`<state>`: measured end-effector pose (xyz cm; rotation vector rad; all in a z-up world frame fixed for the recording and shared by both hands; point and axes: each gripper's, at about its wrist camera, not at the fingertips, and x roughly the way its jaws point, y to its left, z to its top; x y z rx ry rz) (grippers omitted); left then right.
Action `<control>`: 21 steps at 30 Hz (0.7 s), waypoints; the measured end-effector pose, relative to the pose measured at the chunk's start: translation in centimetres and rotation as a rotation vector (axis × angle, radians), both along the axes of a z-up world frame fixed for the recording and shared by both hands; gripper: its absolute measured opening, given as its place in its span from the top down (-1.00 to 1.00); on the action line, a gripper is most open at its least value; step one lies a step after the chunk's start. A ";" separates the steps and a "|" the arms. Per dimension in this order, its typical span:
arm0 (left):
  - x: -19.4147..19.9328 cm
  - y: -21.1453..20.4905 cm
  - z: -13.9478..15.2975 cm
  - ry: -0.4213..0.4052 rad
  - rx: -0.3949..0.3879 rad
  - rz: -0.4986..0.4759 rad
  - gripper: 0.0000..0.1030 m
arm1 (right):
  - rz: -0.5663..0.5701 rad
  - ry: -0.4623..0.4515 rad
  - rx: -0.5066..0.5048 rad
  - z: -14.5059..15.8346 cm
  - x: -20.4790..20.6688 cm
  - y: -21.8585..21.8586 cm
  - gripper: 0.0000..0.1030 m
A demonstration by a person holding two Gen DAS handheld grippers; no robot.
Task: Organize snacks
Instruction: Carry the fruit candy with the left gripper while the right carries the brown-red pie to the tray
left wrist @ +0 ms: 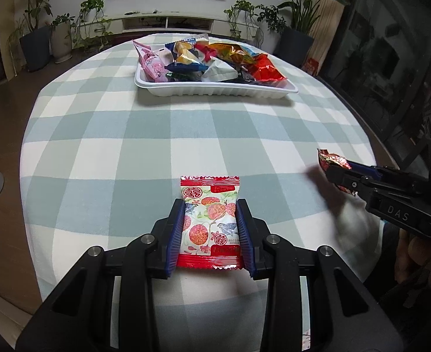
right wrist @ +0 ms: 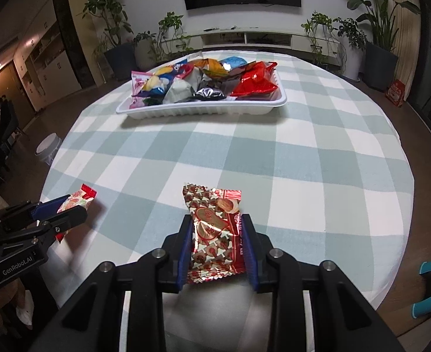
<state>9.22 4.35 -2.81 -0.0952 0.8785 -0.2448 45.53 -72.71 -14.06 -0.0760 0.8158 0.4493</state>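
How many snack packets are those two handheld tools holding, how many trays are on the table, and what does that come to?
Packets held in jaws: 2, a white floral packet with red ends and a red foil packet with stars
White trays piled with snacks: 1
Total: 3
The snacks in the tray overlap too much to count.

Matt woven checked tablecloth (left wrist: 145, 135); glossy ribbed white plastic tray (left wrist: 215, 89); shiny foil packet (right wrist: 215, 234); smooth printed plastic wrapper (left wrist: 211, 223); ridged blue pads (left wrist: 176, 228).

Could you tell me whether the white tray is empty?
No, the tray is piled with snack packets, among them a red one and a pink one.
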 end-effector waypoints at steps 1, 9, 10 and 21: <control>0.0 0.1 0.2 -0.003 -0.010 0.001 0.38 | -0.001 0.002 0.009 0.1 0.0 -0.1 0.35; 1.3 2.0 4.1 -0.074 -0.049 0.029 0.38 | -0.026 0.046 0.133 1.0 1.1 -1.6 0.35; 1.7 2.3 4.8 -0.085 -0.051 0.033 0.38 | -0.034 0.046 0.144 1.4 1.4 -1.9 0.35; 10.8 4.5 12.3 -0.215 -0.063 0.067 0.38 | -0.084 -0.142 0.210 10.7 8.5 -2.2 0.35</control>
